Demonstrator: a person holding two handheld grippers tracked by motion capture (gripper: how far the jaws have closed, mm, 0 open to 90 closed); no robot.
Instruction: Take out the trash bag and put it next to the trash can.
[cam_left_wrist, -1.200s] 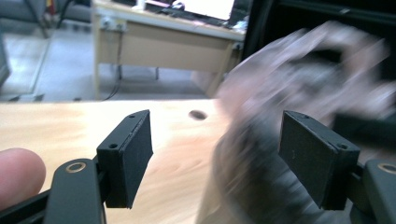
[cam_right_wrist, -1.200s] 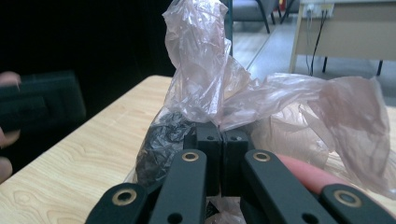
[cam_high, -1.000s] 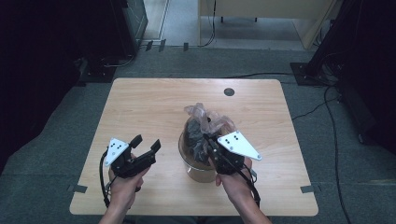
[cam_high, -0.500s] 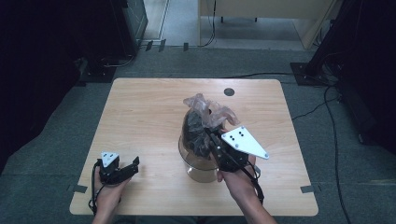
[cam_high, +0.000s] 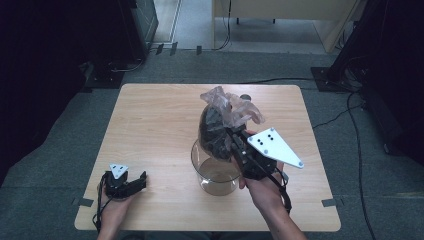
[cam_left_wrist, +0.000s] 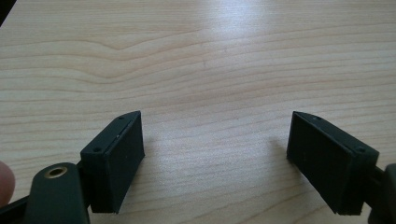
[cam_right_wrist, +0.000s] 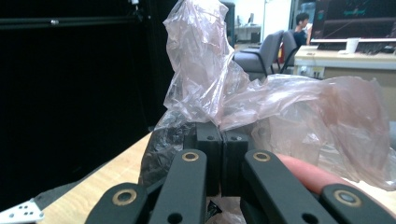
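Item, right gripper (cam_high: 231, 136): jaws pressed together and pinching the gathered neck of a thin pinkish plastic bag (cam_high: 227, 112); in the right gripper view the crumpled film (cam_right_wrist: 219, 88) is fanning out just above and to both sides of the fingertips (cam_right_wrist: 208, 135), while the dark contents are hanging below and to the left of them. Item, bag: hanging over a clear glass bowl (cam_high: 200, 162), its dark lower part at or just inside the rim; whether it is touching the glass cannot be told. Item, left gripper (cam_high: 134, 182): jaws having just been opening and now standing wide apart, nothing between them; in the left gripper view bare wooden table (cam_left_wrist: 210, 70) is lying between and beyond the pads (cam_left_wrist: 123, 154); this gripper is resting low near the table's near left corner, well apart from bowl and bag. Handling note, as a judgement: the step in hand appears to be lifting the bag clear of the bowl; the pinch is sitting on loose film, so the grip is best kept firm and the lift straight up and slow, to stop the neck sliding through the pads or the film tearing under the weight; the bowl is light-looking and standing unheld, so a snag on its rim could tip or drag it; the free left gripper could steady the bowl's wall.
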